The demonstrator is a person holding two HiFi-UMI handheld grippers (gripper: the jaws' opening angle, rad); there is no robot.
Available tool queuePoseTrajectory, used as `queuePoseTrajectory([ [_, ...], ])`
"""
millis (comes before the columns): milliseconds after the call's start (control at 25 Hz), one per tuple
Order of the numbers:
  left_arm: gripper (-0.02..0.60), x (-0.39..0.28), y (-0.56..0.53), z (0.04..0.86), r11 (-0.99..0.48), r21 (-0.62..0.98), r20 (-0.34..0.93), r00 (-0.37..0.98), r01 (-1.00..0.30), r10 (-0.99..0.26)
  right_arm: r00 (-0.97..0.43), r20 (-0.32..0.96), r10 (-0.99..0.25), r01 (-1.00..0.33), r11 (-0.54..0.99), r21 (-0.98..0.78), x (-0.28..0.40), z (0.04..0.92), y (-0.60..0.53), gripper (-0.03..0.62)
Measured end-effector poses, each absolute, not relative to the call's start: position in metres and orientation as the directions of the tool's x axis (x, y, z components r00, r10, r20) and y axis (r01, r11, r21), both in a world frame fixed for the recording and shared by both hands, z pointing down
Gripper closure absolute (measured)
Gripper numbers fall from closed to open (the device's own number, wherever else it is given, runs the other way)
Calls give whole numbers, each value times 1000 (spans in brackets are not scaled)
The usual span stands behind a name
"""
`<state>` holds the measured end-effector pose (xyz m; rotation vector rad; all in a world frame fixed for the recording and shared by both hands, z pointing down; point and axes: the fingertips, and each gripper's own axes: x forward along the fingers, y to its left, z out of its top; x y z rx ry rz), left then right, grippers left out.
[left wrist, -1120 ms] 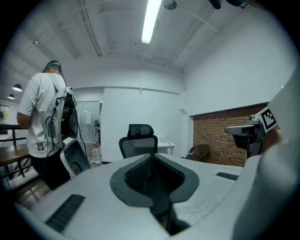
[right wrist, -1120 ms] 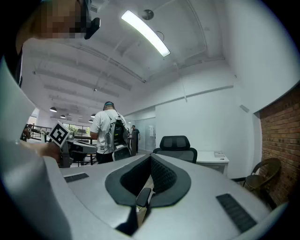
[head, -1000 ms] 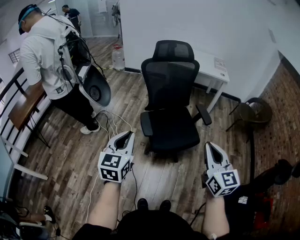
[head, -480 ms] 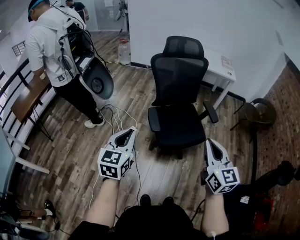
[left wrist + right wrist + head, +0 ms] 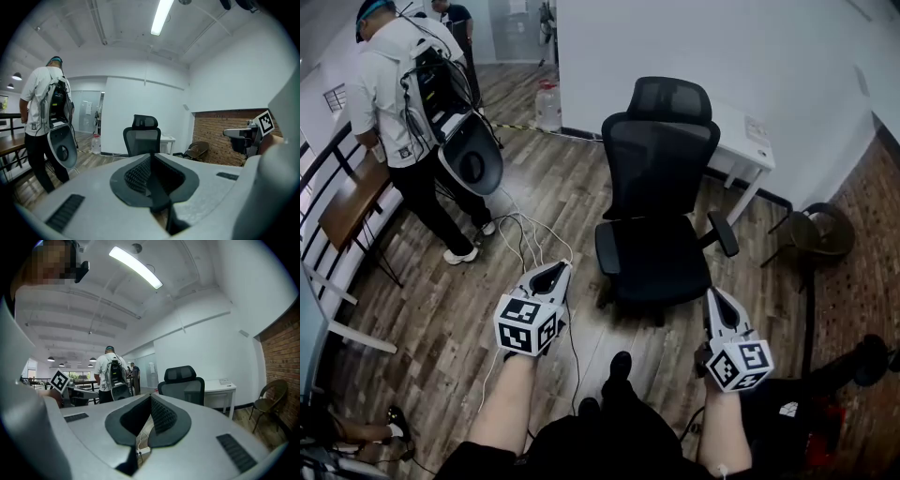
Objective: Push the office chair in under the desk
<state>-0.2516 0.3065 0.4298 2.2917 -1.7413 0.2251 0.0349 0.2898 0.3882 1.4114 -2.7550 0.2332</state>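
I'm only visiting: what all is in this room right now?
office chair: one, black, centre, in front of the desk
desk: one, white, against the far wall
round chair: one, brown, right side
water jug: one, clear, by the far wall
cables: several, light and dark, on the floor left of the office chair
wooden table: one, brown, left edge
people: two, left, nearer one in white with a backpack
left gripper: one, white, shut, empty
right gripper: one, white, shut, empty

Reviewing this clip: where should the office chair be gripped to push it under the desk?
Probably its armrests, from the near side at the seat's front: the office chair faces the person, backrest towards the white desk, both armrests exposed.
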Motion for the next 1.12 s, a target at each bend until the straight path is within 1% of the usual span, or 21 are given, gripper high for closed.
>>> queuePoseTrajectory([
  [320, 552, -248, 191, 431, -265, 90, 295, 280, -960, -914, -614, 111, -782, -786, 593, -175, 30, 409, 176, 591],
  [520, 552, -237, 118, 418, -272, 69, 283, 280, -960, -917, -643, 102, -759, -760, 618, -201, 32, 415, 99, 591],
  [680, 552, -236, 78, 417, -273, 77, 281, 283, -959, -917, -662, 112, -741, -745, 635, -204, 21, 416, 58, 590],
  [880, 551, -256, 30, 430, -256, 106, 288, 276, -961, -917, -684, 137, -717, -728, 655, -201, -5, 425, 17, 591],
  [1120, 543, -293, -49, 449, -276, 128, 296, 302, -953, -906, -657, 175, -733, -753, 629, -192, -36, 437, -47, 591],
])
